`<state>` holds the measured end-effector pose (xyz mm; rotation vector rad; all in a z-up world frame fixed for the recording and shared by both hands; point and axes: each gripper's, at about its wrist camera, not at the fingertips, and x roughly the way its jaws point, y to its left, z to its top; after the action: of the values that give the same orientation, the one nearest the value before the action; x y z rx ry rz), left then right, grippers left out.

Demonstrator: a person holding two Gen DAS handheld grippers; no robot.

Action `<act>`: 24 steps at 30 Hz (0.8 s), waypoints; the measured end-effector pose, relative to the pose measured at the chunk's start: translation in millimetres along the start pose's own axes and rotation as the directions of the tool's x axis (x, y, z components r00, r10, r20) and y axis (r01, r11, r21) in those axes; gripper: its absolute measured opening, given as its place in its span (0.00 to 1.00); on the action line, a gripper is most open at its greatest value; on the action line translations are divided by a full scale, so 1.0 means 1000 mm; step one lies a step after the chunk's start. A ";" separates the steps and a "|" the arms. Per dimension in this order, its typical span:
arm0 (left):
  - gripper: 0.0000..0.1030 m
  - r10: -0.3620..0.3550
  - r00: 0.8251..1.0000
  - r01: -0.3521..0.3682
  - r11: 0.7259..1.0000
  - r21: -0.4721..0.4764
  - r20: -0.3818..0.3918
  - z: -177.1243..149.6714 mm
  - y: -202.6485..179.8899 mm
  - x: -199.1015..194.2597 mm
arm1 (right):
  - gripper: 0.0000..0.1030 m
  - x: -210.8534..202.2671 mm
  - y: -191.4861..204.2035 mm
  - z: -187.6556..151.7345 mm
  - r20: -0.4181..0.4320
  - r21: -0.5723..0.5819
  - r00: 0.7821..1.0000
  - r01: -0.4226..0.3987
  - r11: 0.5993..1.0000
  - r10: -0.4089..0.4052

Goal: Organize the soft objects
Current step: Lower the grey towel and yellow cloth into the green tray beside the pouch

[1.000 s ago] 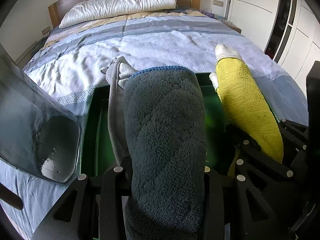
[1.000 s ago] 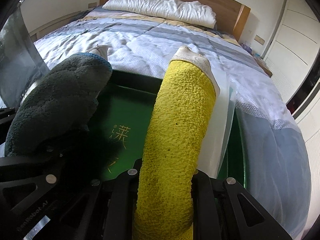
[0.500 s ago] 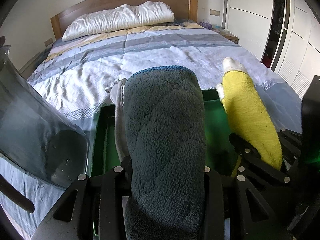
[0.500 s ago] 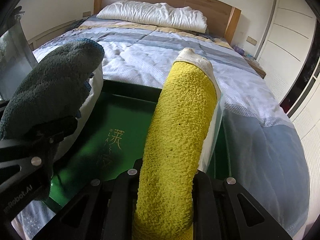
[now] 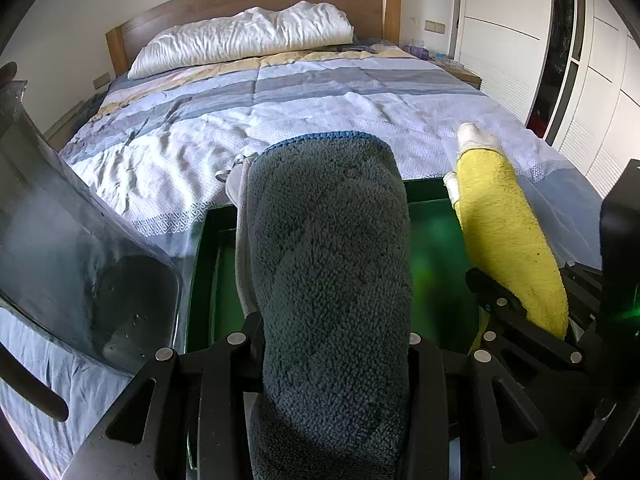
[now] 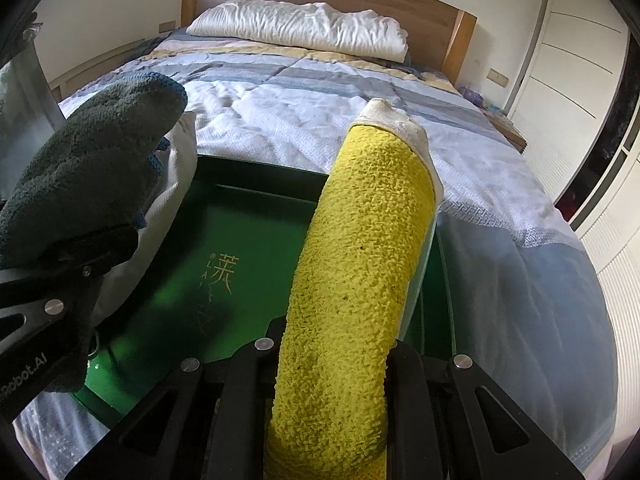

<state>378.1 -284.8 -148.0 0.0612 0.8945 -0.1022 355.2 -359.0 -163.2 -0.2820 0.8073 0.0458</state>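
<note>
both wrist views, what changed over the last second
Both grippers rose and tipped back: more of the headboard and wall show now, and the green tray sits lower in view. In the right wrist view the grey towel climbed and drew away from the yellow cloth. Nothing was taken or let go: each cloth is clamped as before, and the tray rests on the bed as it did.

bed (image 5: 320,112) w/ striped quilt (image 6: 304,108), pillow (image 5: 244,40), green tray (image 6: 240,248)

Green tray (image 6: 248,248) floor open between gray towel (image 5: 332,264) and yellow towel (image 6: 360,248)
</note>
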 end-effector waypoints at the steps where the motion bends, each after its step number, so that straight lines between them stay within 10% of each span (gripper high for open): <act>1: 0.31 0.001 1.000 -0.001 1.000 -0.001 0.001 0.000 -0.001 0.000 | 0.16 0.001 0.000 0.000 -0.001 0.000 1.000 0.001 1.000 -0.001; 24: 0.31 -0.019 1.000 0.019 1.000 0.003 -0.004 -0.002 -0.004 0.003 | 0.17 0.009 -0.002 0.005 -0.009 -0.016 1.000 -0.022 1.000 0.022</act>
<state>377.9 -289.1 -151.3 0.0558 0.8988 -0.1213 365.0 -360.0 -166.1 -0.2884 0.8192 0.0713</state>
